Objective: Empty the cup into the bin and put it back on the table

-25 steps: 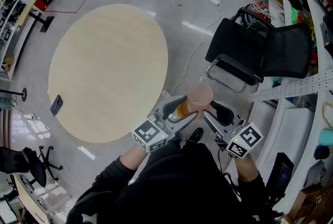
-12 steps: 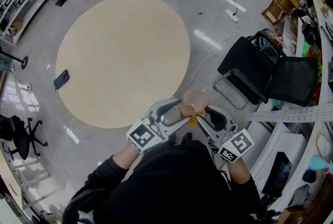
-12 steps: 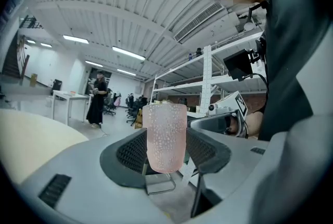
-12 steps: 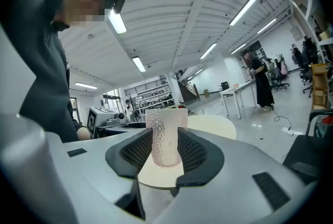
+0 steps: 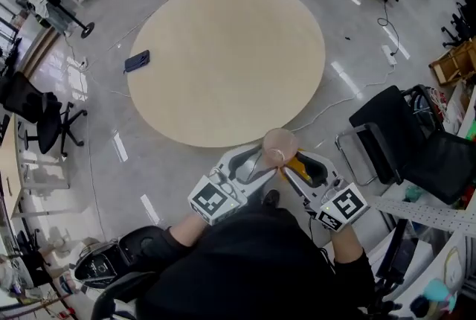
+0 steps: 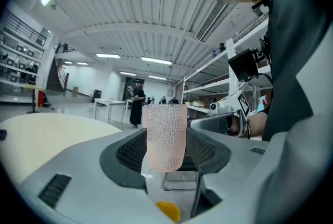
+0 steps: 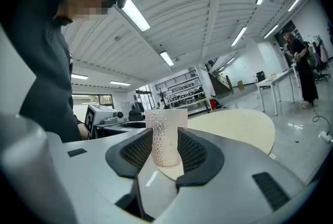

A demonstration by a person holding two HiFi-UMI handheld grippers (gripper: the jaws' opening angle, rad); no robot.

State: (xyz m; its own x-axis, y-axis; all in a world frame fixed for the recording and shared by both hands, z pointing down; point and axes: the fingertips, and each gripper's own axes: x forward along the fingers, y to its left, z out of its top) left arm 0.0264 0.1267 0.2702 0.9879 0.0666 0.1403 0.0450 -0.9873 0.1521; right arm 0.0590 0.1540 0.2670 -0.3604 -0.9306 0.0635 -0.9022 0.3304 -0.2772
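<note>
- Between two sets of jaws, just off the near edge of the round table [image 5: 223, 58], the pink dimpled cup [image 5: 281, 145] is held upright above the floor.
- The left gripper [image 6: 165, 149] and right gripper [image 7: 165, 152] both press their pads against its sides.
- Its inside cannot be made out.
- From above, the jaws cover its base.
- An orange bit [image 5: 297, 167] beneath is partly hidden and unidentifiable.

Glossy grey floor [image 5: 89, 184], black chair [image 5: 416, 140]
</note>
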